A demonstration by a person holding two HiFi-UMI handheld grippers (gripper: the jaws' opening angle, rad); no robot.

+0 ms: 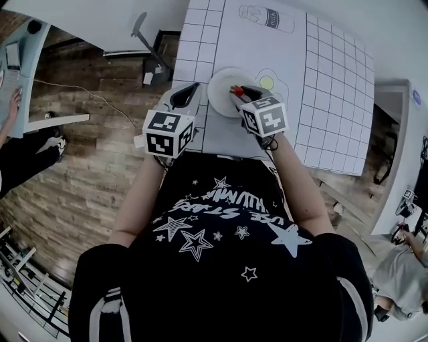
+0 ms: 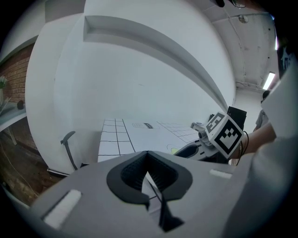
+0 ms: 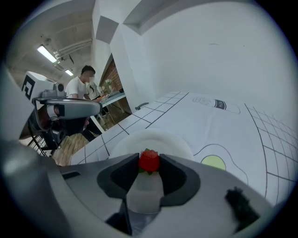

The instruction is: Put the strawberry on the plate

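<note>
**A:** Where is the strawberry?

**B:** In the right gripper (image 3: 149, 163). The strawberry (image 3: 149, 159) sits red between its 2 dark pads, which press on it from both sides. A bit of green shows under it.

**A:** And the plate?

**B:** The white plate (image 3: 139, 138) lies on the gridded white sheet (image 1: 267, 53), straight beyond those jaws. In the head view the right gripper's tips reach over the plate's near right part (whether the berry touches the plate, I cannot tell).

**A:** What about the other hand?

**B:** The left gripper (image 2: 148, 154) has its jaws together at the tips, with nothing between them. In the head view it is just left of the plate, near the sheet's left edge. The 2 grippers are side by side, each with its marker cube toward the person.

**A:** Anything else on the sheet?

**B:** There is 1 yellow-green disc (image 3: 213, 161) printed just right of the plate, inside a drawn outline. A bottle outline (image 1: 266, 18) is at the far edge. In the right gripper view, 1 person (image 3: 79, 90) in a white top shows far off at the left, beyond the left gripper.
</note>
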